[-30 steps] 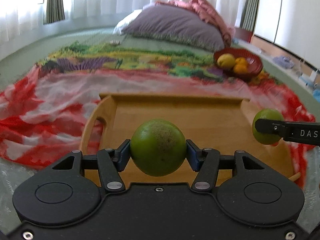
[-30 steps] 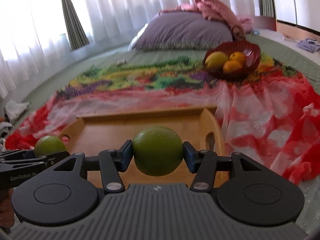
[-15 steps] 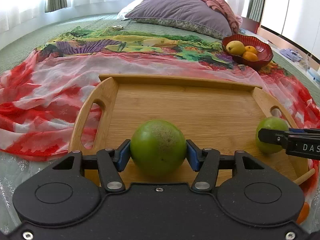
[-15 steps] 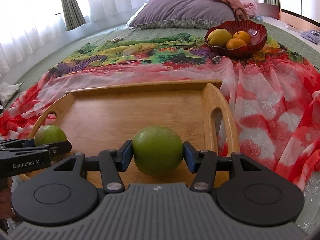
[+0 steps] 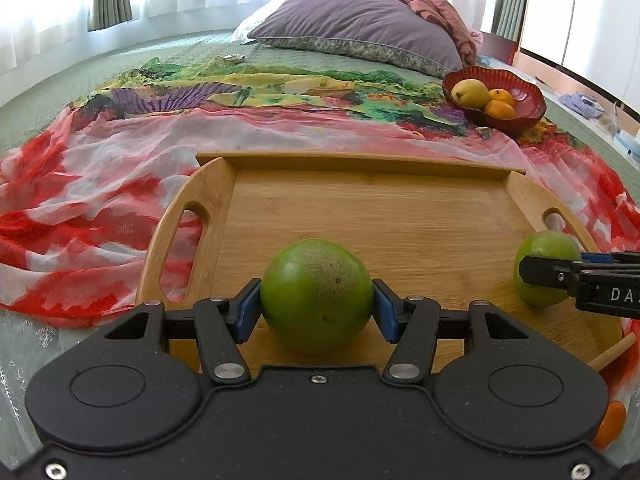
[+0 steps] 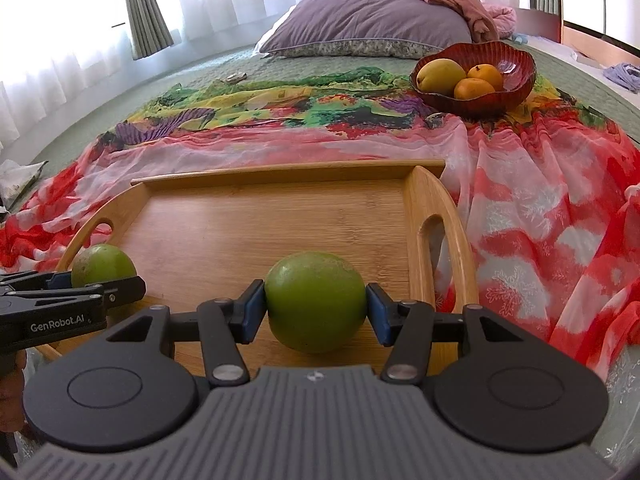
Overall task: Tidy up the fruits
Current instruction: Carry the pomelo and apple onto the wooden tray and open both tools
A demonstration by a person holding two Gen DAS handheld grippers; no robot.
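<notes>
Two round green fruits, one speckled brown, one smooth, sit pinched between the blue jaws of the left gripper and right gripper, low over a wooden tray on the bed.

Both wrist views close, angled down, sharing wooden tray.

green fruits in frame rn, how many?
2. One green fruit sits clamped in the left gripper, the other green fruit in the right gripper, both low over the wooden tray. Others may be hidden behind the grippers.
</notes>
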